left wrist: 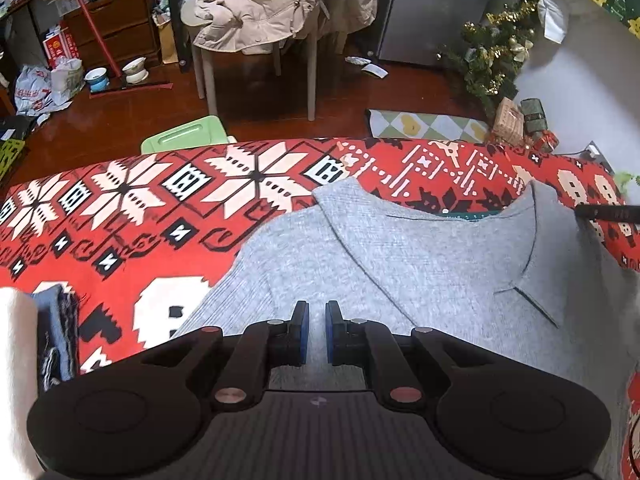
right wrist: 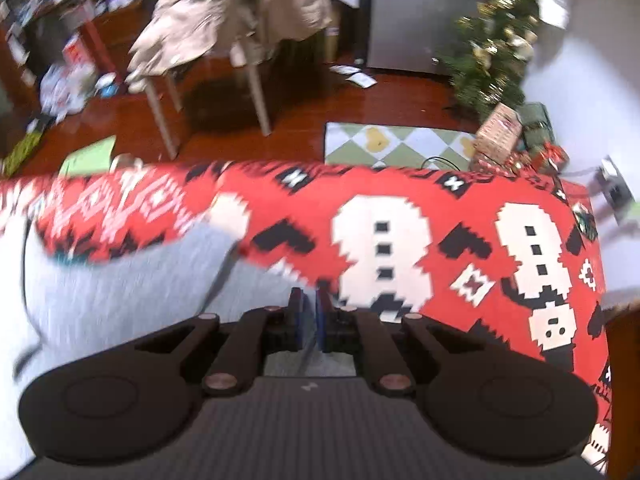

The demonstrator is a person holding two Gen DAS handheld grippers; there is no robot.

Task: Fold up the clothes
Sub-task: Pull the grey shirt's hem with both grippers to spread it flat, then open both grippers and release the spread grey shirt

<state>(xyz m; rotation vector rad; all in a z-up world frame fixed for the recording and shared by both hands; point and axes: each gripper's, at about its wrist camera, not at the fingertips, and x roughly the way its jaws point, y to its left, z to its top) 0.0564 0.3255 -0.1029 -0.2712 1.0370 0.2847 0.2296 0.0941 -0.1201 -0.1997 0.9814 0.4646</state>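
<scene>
The grey knit top (left wrist: 400,264) lay spread on the bench under a red patterned cloth (left wrist: 132,216), its collar (left wrist: 424,216) toward the far edge and a ribbed part (left wrist: 232,300) running down toward the left gripper (left wrist: 316,330). It looked soft and light, a limp knit that would sag and drag rather than hold a crease, so I judged it best pinched at an edge or seam, at the shoulder or hem, not mid-panel. The left fingers (left wrist: 301,332) hovered over the fabric with only a narrow gap between them and nothing held. The right gripper (right wrist: 309,322) sat at the garment's right edge (right wrist: 224,264), its fingers (right wrist: 295,320) likewise nearly closed; motion blur left it unclear whether any fabric was caught between them. Whether the top lay flat awaiting a fold or was already partly folded could not be settled. The cloth looked grippy enough to keep the knit from sliding. Beyond lay a cluttered room: a chair (left wrist: 256,56) heaped with a beige coat (left wrist: 260,4), a small Christmas tree (left wrist: 492,52) and a wooden floor (left wrist: 280,100).
</scene>
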